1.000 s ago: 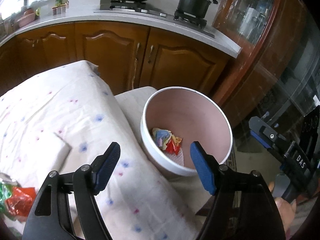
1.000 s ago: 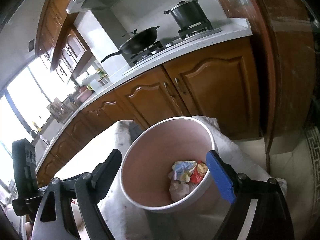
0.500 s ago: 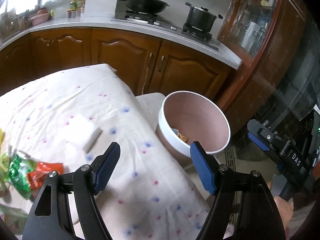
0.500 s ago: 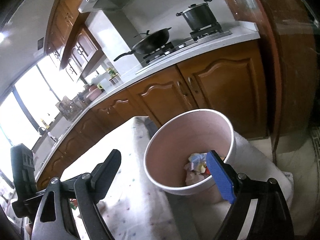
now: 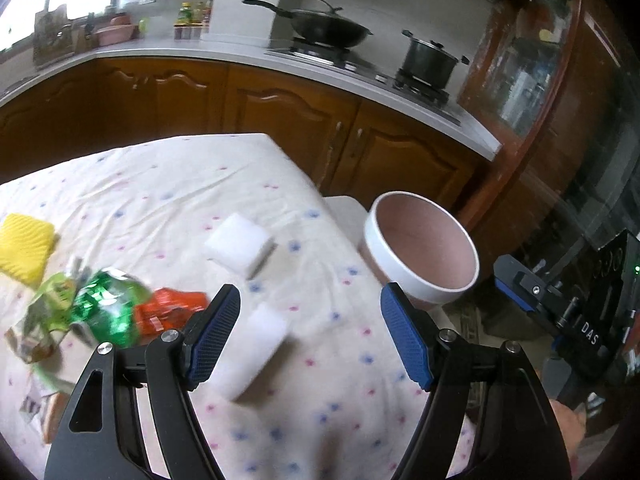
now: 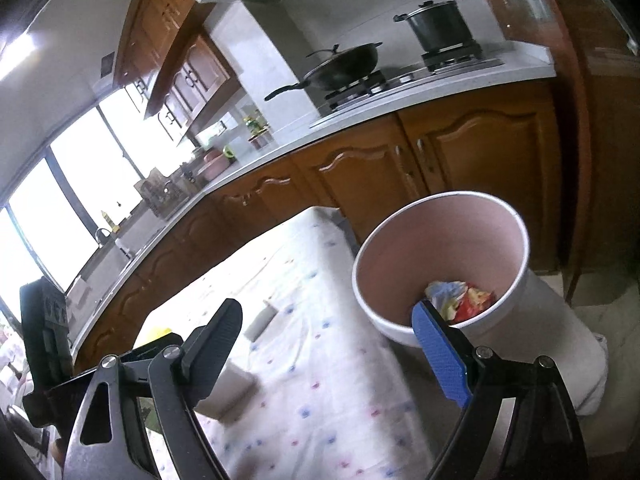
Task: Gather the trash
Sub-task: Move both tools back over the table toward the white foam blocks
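A white bin (image 5: 416,276) (image 6: 404,320) with a pink inside stands off the right end of the table, with crumpled wrappers (image 6: 460,300) at its bottom. On the dotted tablecloth (image 5: 180,184) (image 6: 320,360) lie a green wrapper (image 5: 108,300), an orange-red wrapper (image 5: 168,308) and more crumpled packets at the left. My left gripper (image 5: 310,336) hangs open over the cloth, empty, with a white sponge block (image 5: 256,348) beside its left finger. My right gripper (image 6: 326,348) is open and empty, just left of the bin.
A second white sponge (image 5: 240,246) and a yellow sponge (image 5: 24,248) lie on the cloth. Wooden kitchen cabinets (image 5: 280,128) with a wok (image 5: 328,28) and pot (image 5: 428,56) on the stove run behind the table. The right gripper's body (image 5: 560,312) shows at the right edge.
Both grippers have drawn back from the bin toward the left over the table. The bin now looks smaller and farther right, and the wrappers and sponges have come into the left wrist view.
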The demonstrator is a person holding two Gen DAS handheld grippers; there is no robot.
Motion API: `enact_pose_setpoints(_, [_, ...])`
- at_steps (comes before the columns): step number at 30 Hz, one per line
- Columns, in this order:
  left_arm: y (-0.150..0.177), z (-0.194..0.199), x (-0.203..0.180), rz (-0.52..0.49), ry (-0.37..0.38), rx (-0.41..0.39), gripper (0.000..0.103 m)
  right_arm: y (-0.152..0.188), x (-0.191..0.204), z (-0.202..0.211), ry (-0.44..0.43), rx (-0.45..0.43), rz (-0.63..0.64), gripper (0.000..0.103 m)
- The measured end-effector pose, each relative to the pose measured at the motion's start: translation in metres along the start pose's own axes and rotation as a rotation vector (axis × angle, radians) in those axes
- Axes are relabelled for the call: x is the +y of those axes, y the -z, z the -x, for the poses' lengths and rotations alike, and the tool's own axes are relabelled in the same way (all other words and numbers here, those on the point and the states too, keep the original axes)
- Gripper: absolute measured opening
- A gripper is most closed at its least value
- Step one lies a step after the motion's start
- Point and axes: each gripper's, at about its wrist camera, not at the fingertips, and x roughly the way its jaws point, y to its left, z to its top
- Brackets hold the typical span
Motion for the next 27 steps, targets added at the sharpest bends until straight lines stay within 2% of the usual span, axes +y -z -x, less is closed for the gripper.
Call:
enact_pose_setpoints(10, [0.013, 0.019, 0.047, 0.079, -0.056, -0.017, 0.074, 0.016, 0.03, -0.011, -0.038, 0.04, 0.037, 0.089])
enact_pose_setpoints(17, [0.025, 0.026, 0.068, 0.091, -0.08, -0.01, 0.074, 0.025, 0.048, -0.019, -0.055, 0.066, 0.07, 0.088])
enact_pose_setpoints(27, [0.041, 0.028, 0.075, 0.056, -0.04, 0.012, 0.074, 0.031, 0.067, -0.032, -0.073, 0.095, 0.122, 0.089])
